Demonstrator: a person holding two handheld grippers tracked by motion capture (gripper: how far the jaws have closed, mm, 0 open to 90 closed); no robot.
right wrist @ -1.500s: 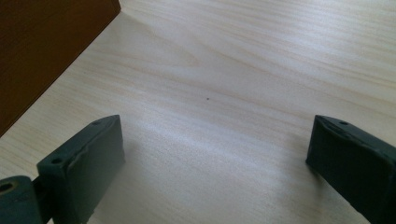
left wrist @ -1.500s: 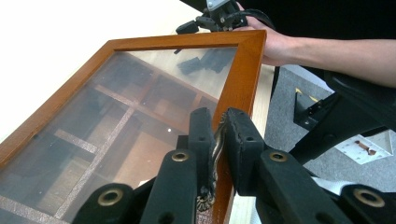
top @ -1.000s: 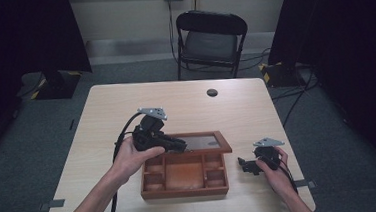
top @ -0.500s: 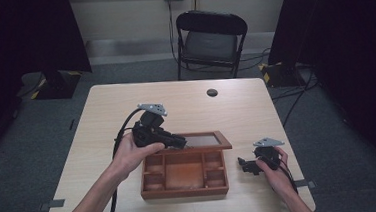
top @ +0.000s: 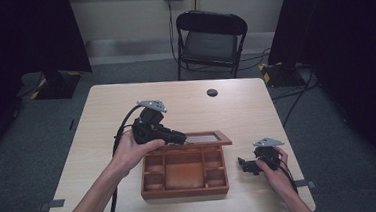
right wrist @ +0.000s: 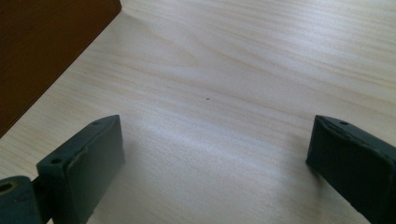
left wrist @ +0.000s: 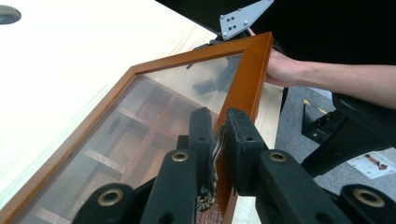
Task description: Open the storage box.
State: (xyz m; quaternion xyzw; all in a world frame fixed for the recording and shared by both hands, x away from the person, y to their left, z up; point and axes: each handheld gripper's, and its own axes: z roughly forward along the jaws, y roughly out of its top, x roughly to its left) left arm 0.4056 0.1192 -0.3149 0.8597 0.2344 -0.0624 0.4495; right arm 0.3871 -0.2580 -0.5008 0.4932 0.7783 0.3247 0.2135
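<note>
1. High view: wooden box sits near the front edge of the desk, between my two hands, with its glass-paned lid hinged at the far side and partly raised.
2. My left hand-held gripper is clamped on the lid; in the left gripper view the jaws stand narrow on the lid frame, with what looks like a small metal clasp pinched between the pads.
3. My right hand-held gripper rests on the desk just right of the box, apart from it. Right gripper view shows its jaws spread wide with nothing but bare wood between them, and the box wall off at the upper left.
4. Handling, my read: the lid is a stiff wood frame around a thin pane, light but fragile. The pane is slick and should take no load, so the grip belongs on the frame or clasp.
5. The box itself looks rigid and moderately heavy, divided into open compartments. It may slide on the smooth desk if the lid drags at it.
6. If it shifts, I'd brace the right side wall with the free gripper.
7. Risk: a small clasp gives little purchase, so the lid could slip and drop.
</note>
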